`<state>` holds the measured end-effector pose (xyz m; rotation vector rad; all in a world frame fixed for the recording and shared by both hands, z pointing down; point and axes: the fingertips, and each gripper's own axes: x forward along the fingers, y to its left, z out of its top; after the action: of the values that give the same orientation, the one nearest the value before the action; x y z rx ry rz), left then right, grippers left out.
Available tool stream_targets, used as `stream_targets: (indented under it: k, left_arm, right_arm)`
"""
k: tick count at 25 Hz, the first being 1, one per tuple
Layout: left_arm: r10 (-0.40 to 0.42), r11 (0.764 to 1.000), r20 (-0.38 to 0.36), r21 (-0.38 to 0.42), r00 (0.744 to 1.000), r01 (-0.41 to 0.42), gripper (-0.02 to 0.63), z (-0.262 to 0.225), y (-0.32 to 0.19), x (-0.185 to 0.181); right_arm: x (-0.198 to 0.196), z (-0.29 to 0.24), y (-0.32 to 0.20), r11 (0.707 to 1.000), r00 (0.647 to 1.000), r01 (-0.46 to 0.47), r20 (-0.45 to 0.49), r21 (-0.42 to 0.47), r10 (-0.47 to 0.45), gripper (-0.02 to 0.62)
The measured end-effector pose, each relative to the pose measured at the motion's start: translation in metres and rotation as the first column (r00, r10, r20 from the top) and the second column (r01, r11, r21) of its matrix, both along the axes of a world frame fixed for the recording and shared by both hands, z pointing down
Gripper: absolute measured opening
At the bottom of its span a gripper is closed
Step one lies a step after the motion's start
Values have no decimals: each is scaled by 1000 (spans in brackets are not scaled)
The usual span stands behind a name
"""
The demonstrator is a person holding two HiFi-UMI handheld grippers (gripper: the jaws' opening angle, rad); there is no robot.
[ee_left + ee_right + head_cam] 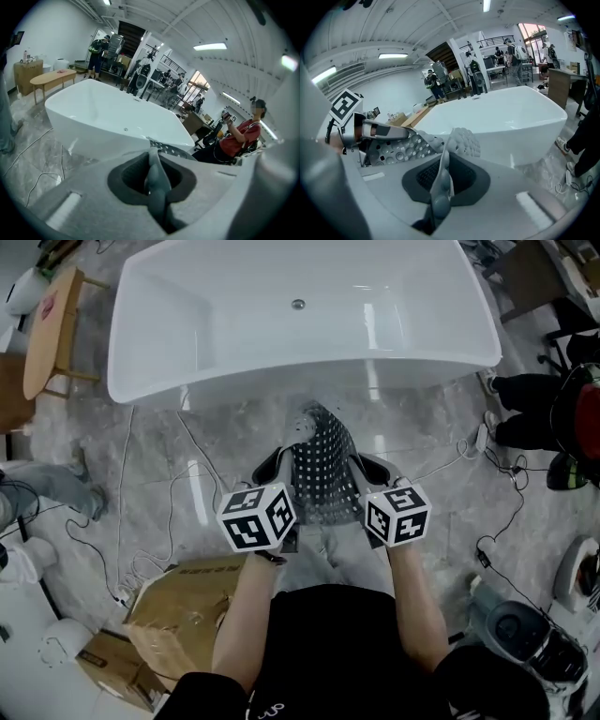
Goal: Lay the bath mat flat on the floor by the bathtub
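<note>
A grey bath mat (322,465) with rows of holes and bumps hangs in the air between my two grippers, in front of the white bathtub (300,315). My left gripper (272,465) is shut on the mat's left edge, which shows as a grey strip (154,180) pinched between its jaws. My right gripper (367,465) is shut on the right edge, seen as a bumpy strip (440,180) in its jaws, with the mat (408,145) spreading left toward the other gripper (370,131). The mat's far end droops toward the tub wall.
Marbled grey floor (225,442) lies under the mat, with white cables (141,521) trailing at left. Cardboard boxes (183,610) stand near my left side. A wooden stool (52,329) is at far left. A person's legs and shoes (530,409) are at right.
</note>
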<state>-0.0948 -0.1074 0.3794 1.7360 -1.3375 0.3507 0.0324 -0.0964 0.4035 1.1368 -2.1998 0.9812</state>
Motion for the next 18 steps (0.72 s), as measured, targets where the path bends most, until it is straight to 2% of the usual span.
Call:
stream_targets:
  k: [3, 6, 8, 13, 18]
  left_arm:
    - [19, 1000, 19, -4, 1000, -19, 21, 16, -1, -4]
    - [73, 997, 73, 13, 995, -74, 21, 33, -4, -6]
    - [93, 995, 77, 16, 993, -95, 21, 44, -5, -8]
    - [89, 996, 67, 7, 994, -89, 21, 71, -10, -17]
    - [99, 995, 86, -8, 991, -99, 21, 102, -2, -20]
  right_arm:
    - [1, 19, -8, 1000, 1000, 8, -13, -8, -8, 23]
    - [4, 39, -10, 1000, 1000, 3, -19, -15, -3, 23]
    - [4, 50, -8, 1000, 1000, -8, -28, -21, 7, 23]
    - [1, 79, -3, 999, 998, -20, -64, -37, 17, 23]
    - [3, 114, 3, 999, 995, -27, -97, -39, 23, 23]
